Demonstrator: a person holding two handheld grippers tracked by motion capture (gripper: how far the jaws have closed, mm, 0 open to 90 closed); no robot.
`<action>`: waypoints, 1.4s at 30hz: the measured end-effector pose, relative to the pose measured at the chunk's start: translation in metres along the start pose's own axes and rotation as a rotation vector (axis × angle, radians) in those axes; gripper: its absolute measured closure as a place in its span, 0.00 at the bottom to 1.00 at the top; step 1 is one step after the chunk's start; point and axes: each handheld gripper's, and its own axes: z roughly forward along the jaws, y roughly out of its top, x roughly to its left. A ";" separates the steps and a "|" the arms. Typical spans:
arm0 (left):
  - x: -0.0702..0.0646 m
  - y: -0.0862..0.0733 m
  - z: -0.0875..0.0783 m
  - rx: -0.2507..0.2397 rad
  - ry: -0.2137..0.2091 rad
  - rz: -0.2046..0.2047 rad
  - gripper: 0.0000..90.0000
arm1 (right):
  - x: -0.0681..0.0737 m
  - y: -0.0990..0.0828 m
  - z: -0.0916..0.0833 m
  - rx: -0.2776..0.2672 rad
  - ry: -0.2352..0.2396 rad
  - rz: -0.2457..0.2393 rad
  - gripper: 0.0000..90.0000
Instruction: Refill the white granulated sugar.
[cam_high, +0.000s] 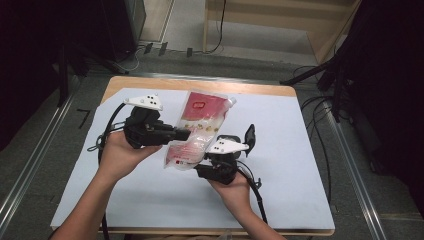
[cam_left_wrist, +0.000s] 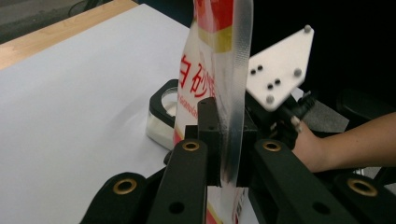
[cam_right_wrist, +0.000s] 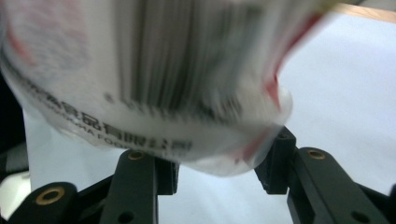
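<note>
High view showed us our left gripper (cam_high: 186, 134) clamped on the sugar pouch's (cam_high: 200, 125) side seam, right gripper (cam_high: 212, 162) half-open around its bottom.

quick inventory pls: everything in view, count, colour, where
Red-and-white plastic pouch with corner spout: 1, red, white and clear, held above the table between both grippers.
Small clear container with black rim: 1, clear and black, on the white sheet behind the pouch.
White sheet: 1, white, covering the table top.
Wooden table: 1, light wood, edge showing at the far side.
Left gripper: 1, black, jaws shut on the pouch's side seam.
Right gripper: 1, black, jaws around the pouch's bottom end.
Hands: 2, one on each gripper.
</note>
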 end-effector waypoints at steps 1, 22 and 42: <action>0.000 -0.001 0.000 0.002 0.002 0.004 0.97 | -0.003 0.000 -0.001 -0.001 -0.008 0.009 0.64; 0.008 -0.010 -0.001 0.012 0.082 0.017 1.00 | -0.028 0.007 -0.011 0.084 -0.046 0.069 0.67; 0.068 -0.030 0.007 -0.029 0.220 -0.110 1.00 | -0.026 0.007 -0.031 0.136 0.032 -0.074 0.61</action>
